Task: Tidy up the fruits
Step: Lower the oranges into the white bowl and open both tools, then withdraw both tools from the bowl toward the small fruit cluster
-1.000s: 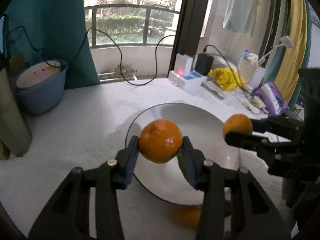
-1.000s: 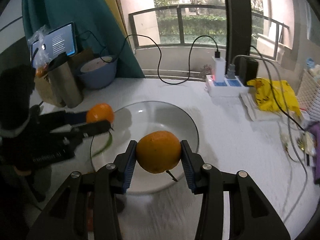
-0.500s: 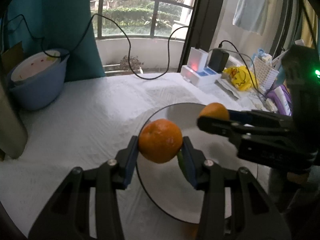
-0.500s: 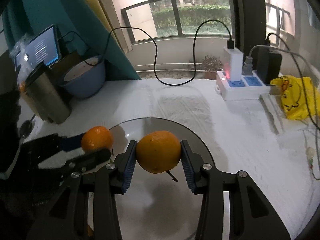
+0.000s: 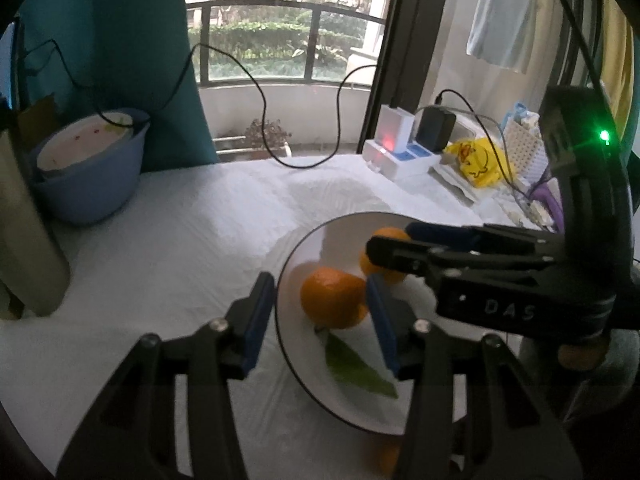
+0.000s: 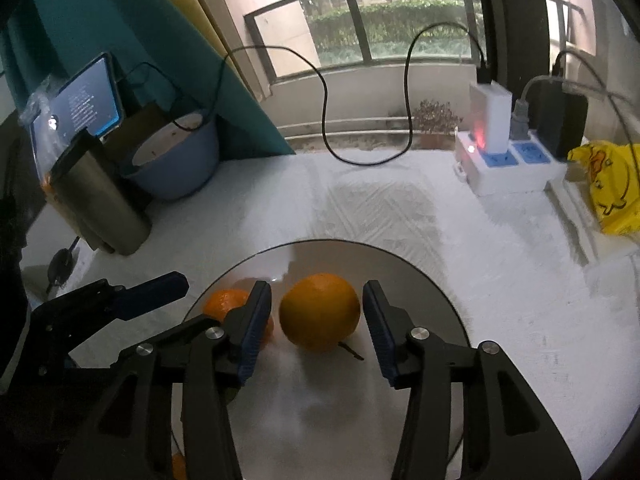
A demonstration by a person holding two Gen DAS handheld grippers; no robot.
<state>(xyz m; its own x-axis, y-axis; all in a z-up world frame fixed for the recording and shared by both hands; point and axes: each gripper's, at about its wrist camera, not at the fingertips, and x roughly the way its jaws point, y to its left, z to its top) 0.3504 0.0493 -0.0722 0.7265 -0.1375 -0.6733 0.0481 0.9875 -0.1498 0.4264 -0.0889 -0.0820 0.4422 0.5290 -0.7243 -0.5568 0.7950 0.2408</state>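
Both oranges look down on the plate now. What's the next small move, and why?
Probably lift both grippers straight up and back. The left gripper and right gripper have jaws opening, each orange sits on the plate, and pads stand clear or barely beside them.

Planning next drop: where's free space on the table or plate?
Free: cloth between bowl and power strip, and the plate's near half. Crowded: plate's far left, with two oranges and both grippers, fingers opening.
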